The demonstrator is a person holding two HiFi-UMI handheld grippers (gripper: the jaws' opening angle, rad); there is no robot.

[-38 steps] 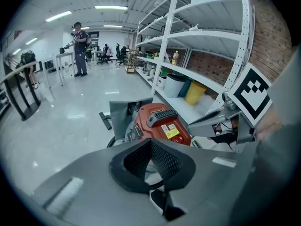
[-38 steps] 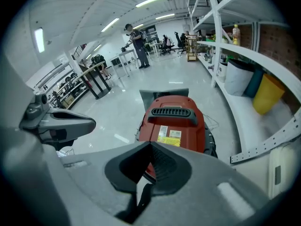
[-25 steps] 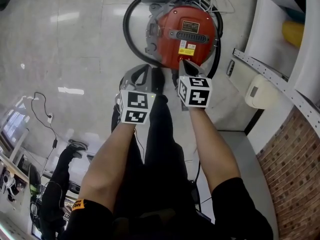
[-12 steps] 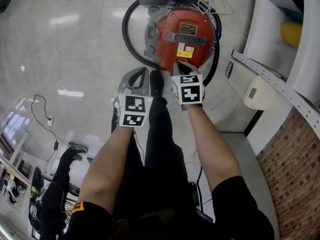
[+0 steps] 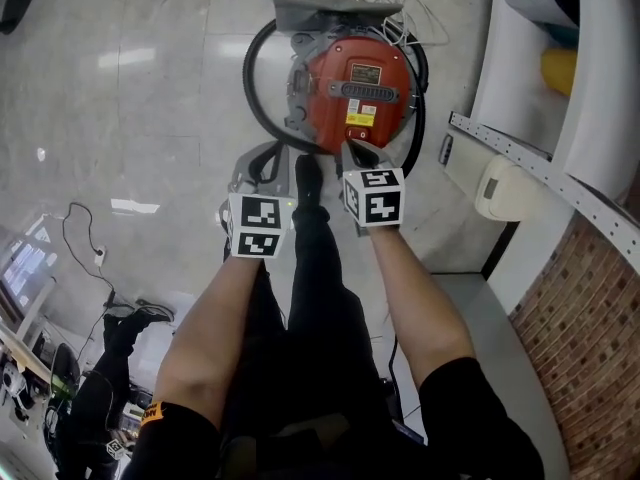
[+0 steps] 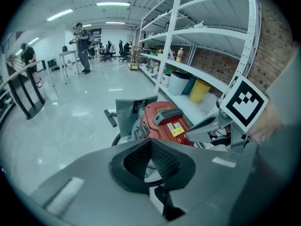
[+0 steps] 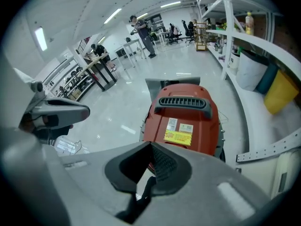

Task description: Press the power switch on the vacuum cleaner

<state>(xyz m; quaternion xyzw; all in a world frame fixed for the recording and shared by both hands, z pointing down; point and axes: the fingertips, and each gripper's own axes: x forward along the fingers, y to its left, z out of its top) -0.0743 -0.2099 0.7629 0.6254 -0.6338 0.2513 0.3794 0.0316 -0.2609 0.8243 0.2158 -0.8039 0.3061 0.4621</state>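
Observation:
A red canister vacuum cleaner (image 5: 355,88) lies on the glossy floor, with a black handle (image 5: 362,90) and a yellow label on top. I cannot make out its power switch. My right gripper (image 5: 355,150) hovers at the vacuum's near edge, jaws shut and empty. The right gripper view looks over the shut jaws (image 7: 151,147) at the red body (image 7: 186,119). My left gripper (image 5: 268,150) hangs to the left, apart from the vacuum, also shut and empty. In the left gripper view its jaws (image 6: 150,142) point at the vacuum (image 6: 162,121).
A black hose (image 5: 255,98) loops round the vacuum's left side. White shelving (image 5: 540,168) with a yellow bin (image 5: 560,68) runs along the right. A white box (image 5: 500,188) sits below it. A cable (image 5: 75,233) trails at left. People stand far off (image 6: 82,41).
The head view has shifted, so the vacuum sits lower and further left in frame. Both grippers keep about the same places relative to the vacuum and stay shut.

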